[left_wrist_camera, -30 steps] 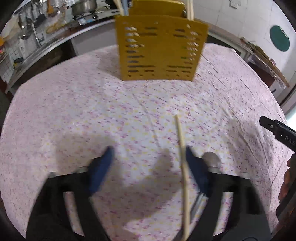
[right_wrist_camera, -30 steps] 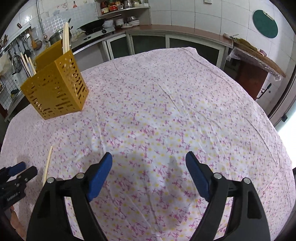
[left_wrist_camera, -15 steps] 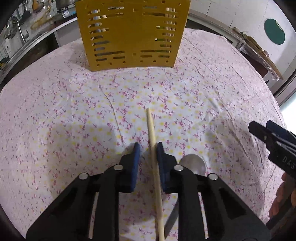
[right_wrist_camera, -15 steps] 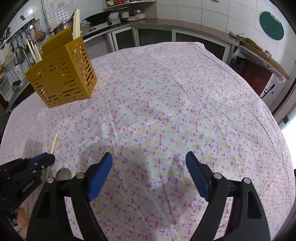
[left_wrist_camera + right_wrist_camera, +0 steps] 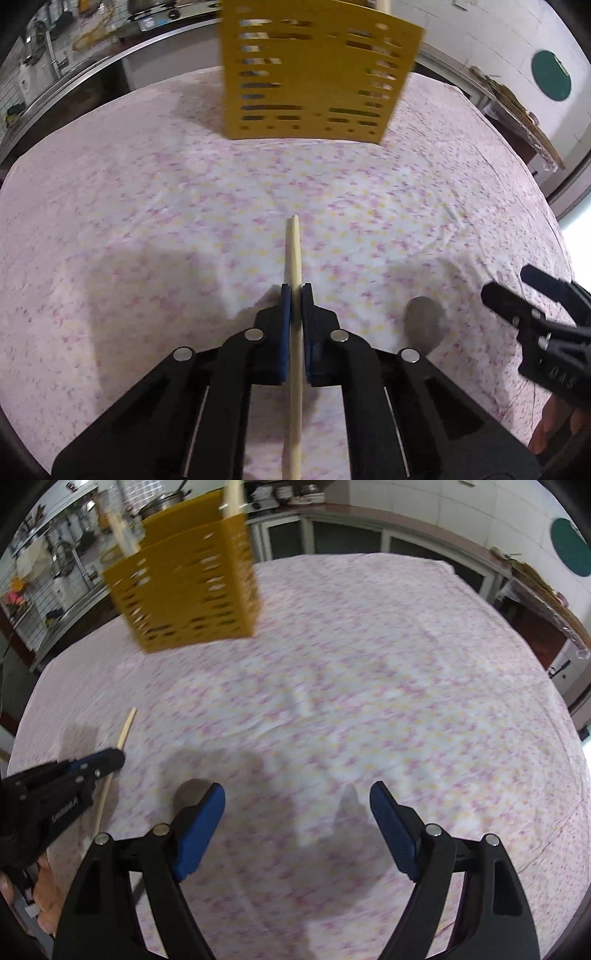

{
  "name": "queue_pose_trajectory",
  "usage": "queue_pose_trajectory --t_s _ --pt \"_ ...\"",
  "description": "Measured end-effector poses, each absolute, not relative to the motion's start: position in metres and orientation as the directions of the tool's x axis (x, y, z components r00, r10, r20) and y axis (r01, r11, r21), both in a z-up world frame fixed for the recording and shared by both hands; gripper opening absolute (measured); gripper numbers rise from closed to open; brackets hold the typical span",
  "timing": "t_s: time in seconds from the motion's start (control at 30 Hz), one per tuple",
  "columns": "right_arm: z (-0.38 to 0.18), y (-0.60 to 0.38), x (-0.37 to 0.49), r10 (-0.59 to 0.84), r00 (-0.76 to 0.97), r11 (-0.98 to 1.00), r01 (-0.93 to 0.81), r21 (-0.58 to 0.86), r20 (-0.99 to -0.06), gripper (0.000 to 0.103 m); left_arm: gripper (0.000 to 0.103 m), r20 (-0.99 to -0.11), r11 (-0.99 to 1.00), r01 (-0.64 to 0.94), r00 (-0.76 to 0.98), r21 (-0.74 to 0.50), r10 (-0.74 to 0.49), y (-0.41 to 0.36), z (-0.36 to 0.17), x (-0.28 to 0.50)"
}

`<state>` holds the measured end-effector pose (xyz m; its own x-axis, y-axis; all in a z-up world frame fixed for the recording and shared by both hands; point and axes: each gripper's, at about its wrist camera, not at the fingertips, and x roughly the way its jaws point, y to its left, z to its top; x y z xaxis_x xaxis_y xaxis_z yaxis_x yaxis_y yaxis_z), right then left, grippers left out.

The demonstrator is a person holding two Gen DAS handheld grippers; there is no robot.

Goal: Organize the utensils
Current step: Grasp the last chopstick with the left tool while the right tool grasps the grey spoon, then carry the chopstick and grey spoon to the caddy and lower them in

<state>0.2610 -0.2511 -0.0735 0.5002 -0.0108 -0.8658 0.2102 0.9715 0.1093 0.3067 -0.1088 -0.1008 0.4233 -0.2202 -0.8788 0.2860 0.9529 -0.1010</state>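
So the left gripper point(image 5: 293, 291) is clamped on the pale wooden chopstick point(image 5: 294, 251), aimed at the yellow slotted plastic holder point(image 5: 314, 74) beyond, presumably its destination; right gripper point(image 5: 297, 808) gapes empty beside a steel spoon point(image 5: 188, 794).

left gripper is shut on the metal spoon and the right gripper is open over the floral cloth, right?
Not quite: the left gripper is shut on the pale wooden chopstick, as the left wrist view shows. The metal spoon lies free; the right gripper is open.

Two wrist fisheyes angled down, close over shared tablecloth point(image 5: 147, 221), yellow holder point(image 5: 192, 590)
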Motion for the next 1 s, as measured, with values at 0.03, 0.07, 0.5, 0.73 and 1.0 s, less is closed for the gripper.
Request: queue_pose_trajectory --t_s 0.03,0.07,0.5,0.73,1.0 --pt "-0.075 -0.244 0.261 -0.006 0.492 0.973 0.203 0.108 -0.871 0.079 0.004 -0.879 0.955 0.279 0.426 -0.1 -0.216 -0.103 -0.101 0.307" --pt "-0.076 -0.237 0.261 -0.003 0.485 0.973 0.202 0.109 -0.875 0.076 0.004 -0.878 0.959 0.266 0.432 -0.098 -0.209 -0.095 -0.099 0.307" --pt "-0.089 -0.2 0.28 0.057 0.413 0.95 0.256 0.176 -0.909 0.049 0.004 -0.878 0.977 0.192 0.447 -0.093 -0.171 -0.025 -0.098 0.294" --pt "-0.089 -0.192 0.287 0.046 0.435 0.959 0.234 0.163 -0.899 0.037 0.004 -0.881 0.976 0.196 0.442 -0.091 -0.171 -0.019 -0.101 0.289" --pt "-0.064 -0.206 0.286 0.008 0.511 0.968 0.212 0.134 -0.86 0.037 0.004 -0.872 0.975 0.192 0.451 -0.114 -0.191 -0.015 -0.095 0.288"
